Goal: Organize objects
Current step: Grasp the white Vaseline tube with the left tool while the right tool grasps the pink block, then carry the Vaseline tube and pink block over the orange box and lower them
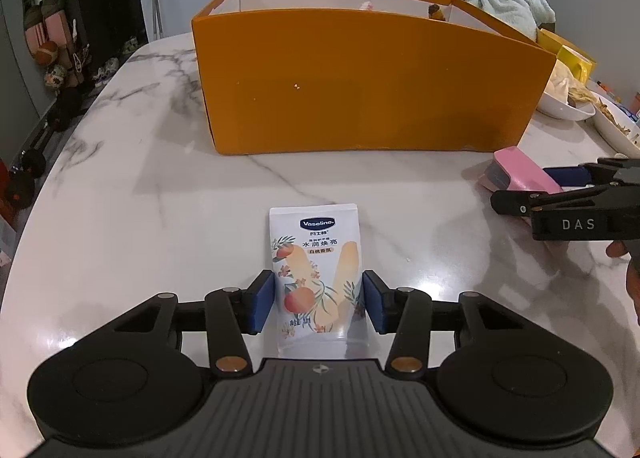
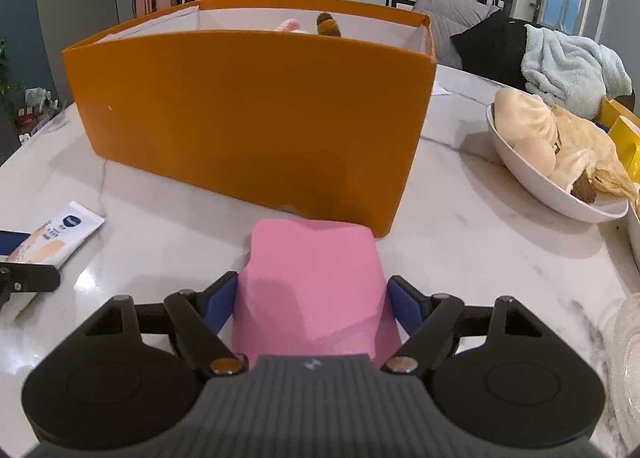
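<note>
Left gripper point(image 1: 319, 306) sits low over the table point(image 1: 140, 194), blue pads point(image 1: 262, 300) on both sides of the tube point(image 1: 316, 270). Pads look touching or nearly touching the tube's edges; firm clamp or not, cannot tell. Tube lies flat on the marble, crimped end toward the box point(image 1: 368, 78), cap end hidden under the gripper body.

Right gripper point(image 2: 314, 304) has a pink pack point(image 2: 314, 282) between its pads point(image 2: 404, 304), both pressed against the pack's sides, so it is clamped on the pack. Pack's front end is just short of the box's near right corner; whether it rests on the table or is lifted, cannot tell. In the left wrist view the same pack point(image 1: 520, 174) shows at right, in the right gripper's fingers point(image 1: 516, 200).

Box stands upright mid-table, orange outside, white inside, open top. Inner dividers visible. A pink item point(image 2: 290, 25) and a brown item point(image 2: 328, 24) poke above the rim toward the back.

Right of the box: white bowl point(image 2: 532, 182) with food, near the table edge. Yellow object point(image 2: 624, 138) behind it. Tube and pack are well apart, both in front of the box.
</note>
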The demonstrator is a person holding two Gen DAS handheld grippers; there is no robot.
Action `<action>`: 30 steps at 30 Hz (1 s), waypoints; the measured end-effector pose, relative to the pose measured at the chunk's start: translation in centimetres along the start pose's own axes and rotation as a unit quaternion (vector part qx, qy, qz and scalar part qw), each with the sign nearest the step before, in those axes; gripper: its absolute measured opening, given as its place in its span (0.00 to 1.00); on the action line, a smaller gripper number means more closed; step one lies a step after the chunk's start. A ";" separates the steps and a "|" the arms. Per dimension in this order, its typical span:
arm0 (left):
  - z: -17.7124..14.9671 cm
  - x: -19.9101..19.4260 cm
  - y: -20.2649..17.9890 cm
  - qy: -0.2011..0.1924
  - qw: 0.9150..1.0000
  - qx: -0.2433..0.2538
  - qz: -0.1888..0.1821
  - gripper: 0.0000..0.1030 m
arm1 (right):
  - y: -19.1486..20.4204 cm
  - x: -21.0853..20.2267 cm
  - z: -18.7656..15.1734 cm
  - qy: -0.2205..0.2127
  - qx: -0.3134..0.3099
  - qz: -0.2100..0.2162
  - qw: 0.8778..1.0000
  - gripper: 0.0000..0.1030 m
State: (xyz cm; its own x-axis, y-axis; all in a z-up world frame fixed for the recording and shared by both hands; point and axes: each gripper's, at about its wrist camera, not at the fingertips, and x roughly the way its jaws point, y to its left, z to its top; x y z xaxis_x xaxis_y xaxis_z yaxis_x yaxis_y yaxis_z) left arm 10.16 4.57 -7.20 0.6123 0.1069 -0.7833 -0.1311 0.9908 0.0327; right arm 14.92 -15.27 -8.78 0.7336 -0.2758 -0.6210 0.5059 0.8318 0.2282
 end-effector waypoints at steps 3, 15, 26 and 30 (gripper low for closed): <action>-0.1 -0.2 -0.1 0.002 1.000 0.000 0.000 0.53 | 0.1 -0.4 0.0 0.000 0.004 -0.002 1.000 0.78; 0.2 -2.4 -0.4 -0.020 1.000 0.004 0.001 0.54 | 1.9 -3.9 0.1 -0.015 -0.004 0.011 1.000 0.78; 1.2 -4.2 -0.5 -0.042 0.999 0.005 -0.005 0.53 | 3.4 -6.9 1.5 -0.043 -0.023 0.024 0.999 0.78; 1.7 -4.6 -0.7 -0.049 0.999 0.006 -0.007 0.54 | 3.9 -7.4 1.9 -0.048 -0.027 0.028 0.998 0.78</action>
State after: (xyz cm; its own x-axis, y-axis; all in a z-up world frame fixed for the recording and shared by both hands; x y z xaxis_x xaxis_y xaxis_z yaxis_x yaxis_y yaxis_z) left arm 8.75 3.54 -2.57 0.6879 0.1010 -0.7187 -0.1131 0.9931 0.0313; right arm 12.31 -10.93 -1.85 0.8012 -0.2715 -0.5333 0.4404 0.8709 0.2181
